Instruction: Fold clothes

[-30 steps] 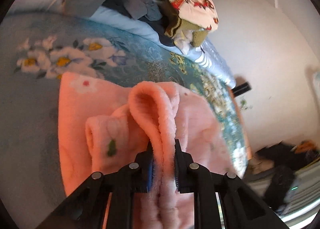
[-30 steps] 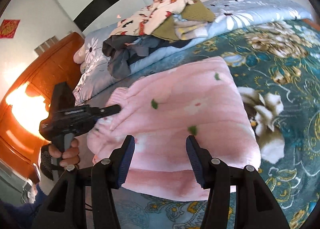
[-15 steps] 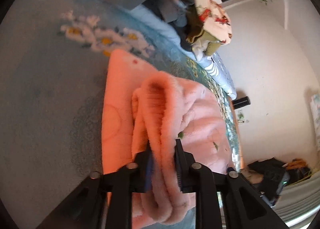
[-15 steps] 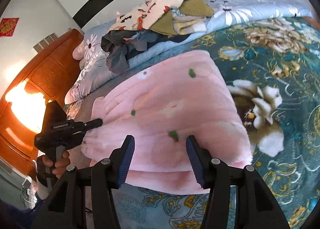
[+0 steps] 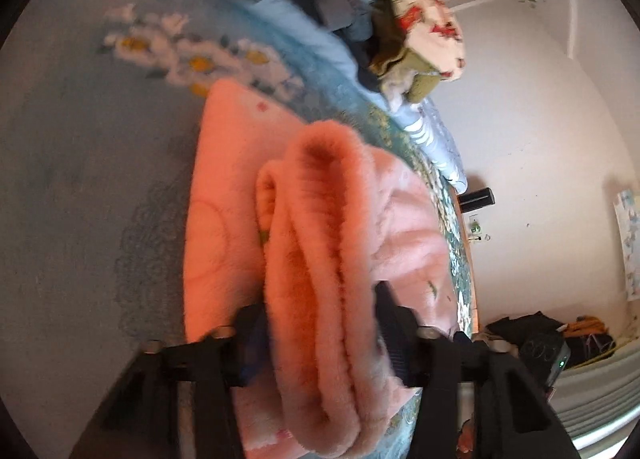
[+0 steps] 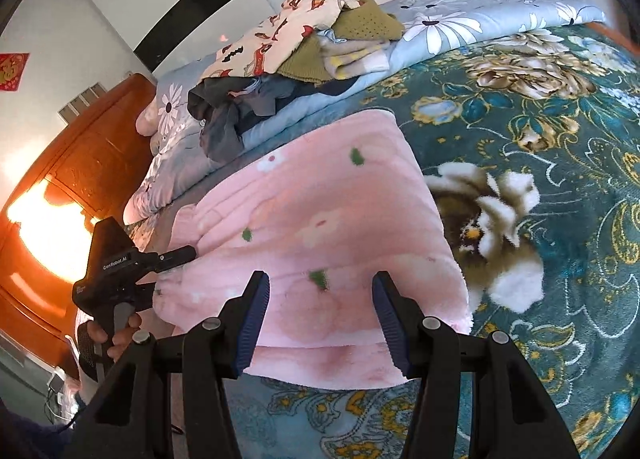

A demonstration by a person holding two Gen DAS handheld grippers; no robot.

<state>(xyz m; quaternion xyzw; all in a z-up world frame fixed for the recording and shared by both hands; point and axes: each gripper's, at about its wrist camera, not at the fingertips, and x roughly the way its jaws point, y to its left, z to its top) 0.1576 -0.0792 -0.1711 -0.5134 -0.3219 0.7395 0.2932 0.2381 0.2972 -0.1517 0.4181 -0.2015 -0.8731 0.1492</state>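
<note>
Between left gripper (image 5: 320, 335) jaws: thick fold of pink fleece garment (image 6: 320, 243), jaws closing on it. Ahead of right gripper (image 6: 318, 319), jaws apart and empty, rest lies on floral bedspread (image 6: 540, 147). Soft, bulky, light, likely non-slip; grip folded edges.

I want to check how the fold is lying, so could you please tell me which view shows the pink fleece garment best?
The right wrist view: the pink fleece garment lies nearly whole on the floral bedspread. The left wrist view shows only a thick bunched fold between the closing left gripper jaws, close and blurred.
</note>
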